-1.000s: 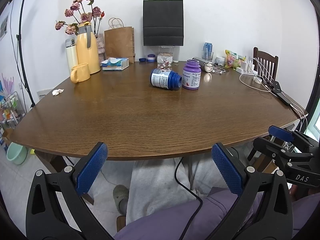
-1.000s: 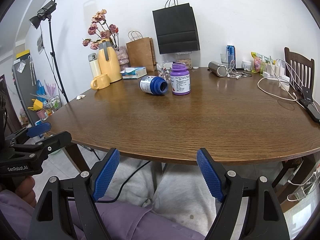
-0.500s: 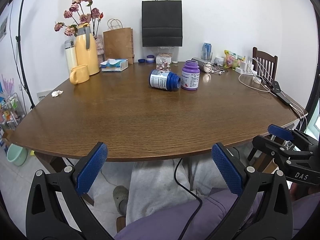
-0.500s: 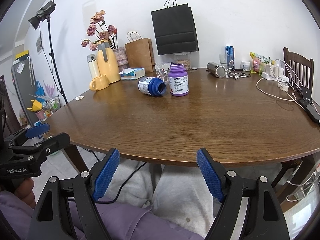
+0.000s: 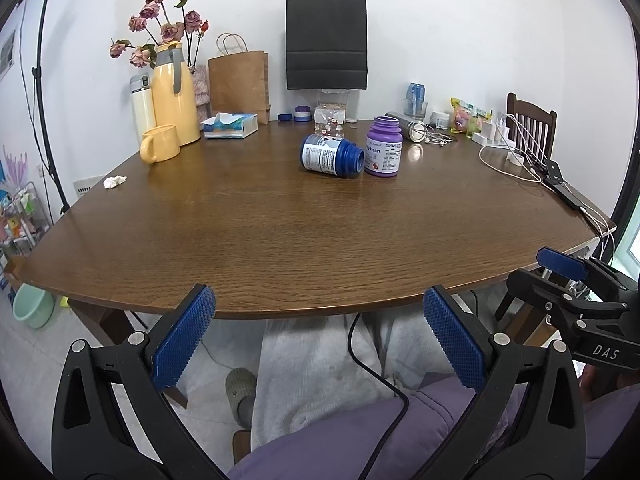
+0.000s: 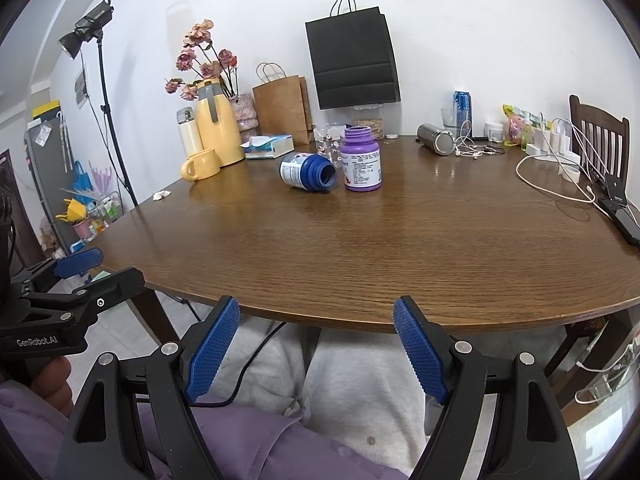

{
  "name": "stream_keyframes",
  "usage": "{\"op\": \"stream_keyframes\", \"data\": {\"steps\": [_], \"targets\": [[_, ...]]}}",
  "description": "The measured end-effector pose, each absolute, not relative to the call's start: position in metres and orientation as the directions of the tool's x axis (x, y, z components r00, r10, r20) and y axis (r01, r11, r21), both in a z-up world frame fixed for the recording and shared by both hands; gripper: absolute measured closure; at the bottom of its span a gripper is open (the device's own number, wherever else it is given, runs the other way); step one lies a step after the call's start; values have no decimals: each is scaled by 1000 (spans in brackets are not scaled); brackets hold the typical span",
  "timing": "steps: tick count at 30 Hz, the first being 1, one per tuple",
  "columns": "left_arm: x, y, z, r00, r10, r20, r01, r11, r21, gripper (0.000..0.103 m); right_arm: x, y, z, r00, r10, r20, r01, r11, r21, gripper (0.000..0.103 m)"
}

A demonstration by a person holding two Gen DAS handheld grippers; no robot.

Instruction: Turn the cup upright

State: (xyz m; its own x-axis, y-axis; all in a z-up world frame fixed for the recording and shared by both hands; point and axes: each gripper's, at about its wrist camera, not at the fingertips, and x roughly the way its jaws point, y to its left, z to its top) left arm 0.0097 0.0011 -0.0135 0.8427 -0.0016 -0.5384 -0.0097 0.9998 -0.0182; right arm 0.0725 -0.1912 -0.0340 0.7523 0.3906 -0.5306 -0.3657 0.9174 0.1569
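A blue bottle [image 5: 330,156] [image 6: 306,171] with no lid lies on its side near the middle of the far half of the brown table [image 5: 280,236], its mouth turned to the right. Just right of it a purple bottle [image 5: 383,147] [image 6: 361,159] stands upright, also without a lid. My left gripper [image 5: 318,334] hangs open below the table's near edge, over the person's lap. My right gripper [image 6: 316,342] is open too, at the same near edge and empty. Both are far from the bottles. Each view catches the other gripper at its side edge.
A yellow mug [image 5: 159,143], a yellow jug with flowers [image 5: 174,98], a tissue box [image 5: 230,125], paper bags [image 5: 326,38], a steel flask [image 6: 435,138] and white cables [image 6: 554,184] line the back and right. A wooden chair [image 6: 598,136] stands at the right.
Both views have shifted slightly, so the bottles sit a little lower and further left in each frame. Both grippers stay open and empty; nothing on the table has moved.
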Motion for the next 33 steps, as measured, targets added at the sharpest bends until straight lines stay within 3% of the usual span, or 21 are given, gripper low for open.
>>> {"op": "stream_keyframes", "data": {"steps": [29, 33], "targets": [[23, 10, -16, 823, -42, -567, 14, 999, -53, 0, 85, -180, -23, 770, 401, -497, -401, 909, 112, 19], [52, 20, -3, 849, -50, -526, 32, 999, -44, 0, 130, -161, 0, 732, 469, -493, -507, 859, 65, 19]]}}
